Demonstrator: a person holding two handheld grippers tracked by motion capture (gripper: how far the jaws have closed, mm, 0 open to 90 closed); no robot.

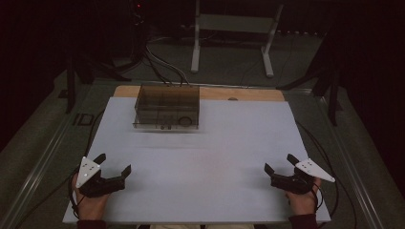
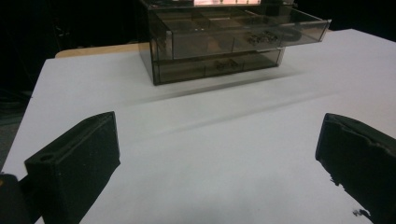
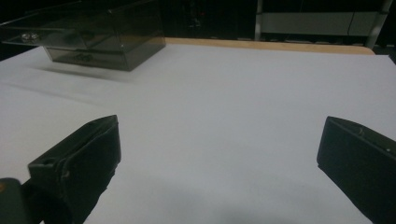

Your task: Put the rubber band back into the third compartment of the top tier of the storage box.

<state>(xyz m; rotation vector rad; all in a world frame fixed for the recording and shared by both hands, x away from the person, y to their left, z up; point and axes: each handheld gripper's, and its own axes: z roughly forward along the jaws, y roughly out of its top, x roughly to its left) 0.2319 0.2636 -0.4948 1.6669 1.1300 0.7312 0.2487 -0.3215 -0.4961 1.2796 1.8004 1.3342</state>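
- Left gripper (image 1: pixel 113 164): held in the person's left hand (image 1: pixel 90 202) at the near left corner of the table (image 1: pixel 210 162); jaws spread wide apart and empty; just inside the table's left edge, with the near edge close under the hand; in the left gripper view the two black jaws stand far apart over bare white surface (image 2: pixel 219 154).
- Right gripper (image 1: pixel 277 163): held in the person's right hand (image 1: pixel 302 200) at the near right corner; jaws likewise released and holding nothing; the table's right edge lies just beyond the grey three-cornered plate (image 1: pixel 313 169); in the right gripper view the jaws frame bare white surface (image 3: pixel 219 140).
- Drawer box (image 1: pixel 166 107): a smoky, see-through box of stacked drawers; it stands on the far part of the table, left of centre, its back near the wooden strip (image 1: pixel 239 94) along the far edge; well apart from both grippers; in the left gripper view the top drawer (image 2: pixel 243 30) juts out past the drawer below it; small dark items lie inside, too dim to identify.
- Open room: the whole white expanse between the grippers and the box is unobstructed; the right half of the table carries nothing as far as the wooden strip.
- Surroundings: a white frame stand (image 1: pixel 234 33) and cables (image 1: pixel 162 64) sit on the floor beyond the far edge; dark otherwise.
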